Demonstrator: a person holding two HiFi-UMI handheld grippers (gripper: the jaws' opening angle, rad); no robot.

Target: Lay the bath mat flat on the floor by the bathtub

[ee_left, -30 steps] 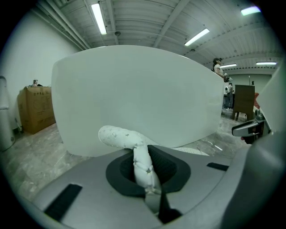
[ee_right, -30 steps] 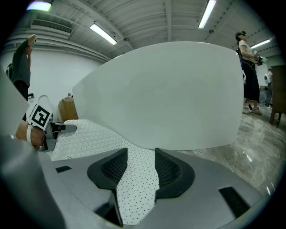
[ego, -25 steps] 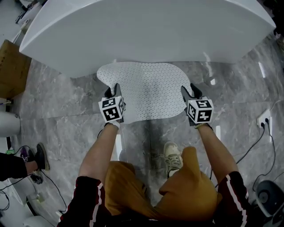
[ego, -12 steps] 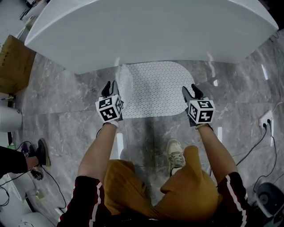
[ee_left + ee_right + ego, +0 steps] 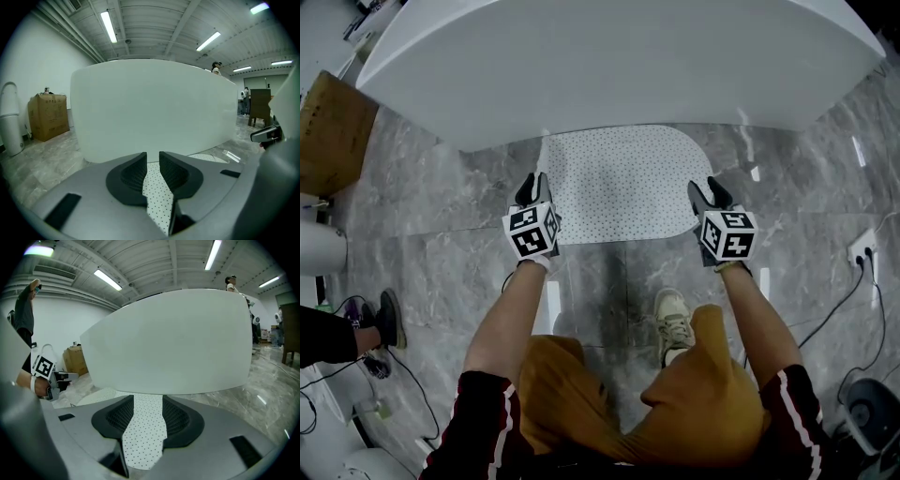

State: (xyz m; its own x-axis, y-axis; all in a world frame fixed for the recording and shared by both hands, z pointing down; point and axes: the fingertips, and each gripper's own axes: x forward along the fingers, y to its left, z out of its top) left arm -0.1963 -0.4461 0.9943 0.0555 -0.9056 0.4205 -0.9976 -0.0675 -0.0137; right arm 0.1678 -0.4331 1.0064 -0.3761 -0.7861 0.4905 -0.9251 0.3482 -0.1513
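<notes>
Head view: left gripper (image 5: 534,189) and right gripper (image 5: 709,194) fingers clench the bath mat (image 5: 619,183), flat on marble floor (image 5: 431,253) beside bathtub (image 5: 609,66).

Bath mat (image 5: 623,183) on floor (image 5: 609,272) before bathtub (image 5: 619,56), left tongs (image 5: 536,187) at its near-left corner, right tongs (image 5: 711,194) at near-right

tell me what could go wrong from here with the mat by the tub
1. The left gripper and right gripper both clamp the near edge of the mat; backing away before opening could drag or wrinkle it.
2. The mat's left end looks straight while its right end is rounded, so it may be tucked under; letting go now might leave a fold.
</notes>
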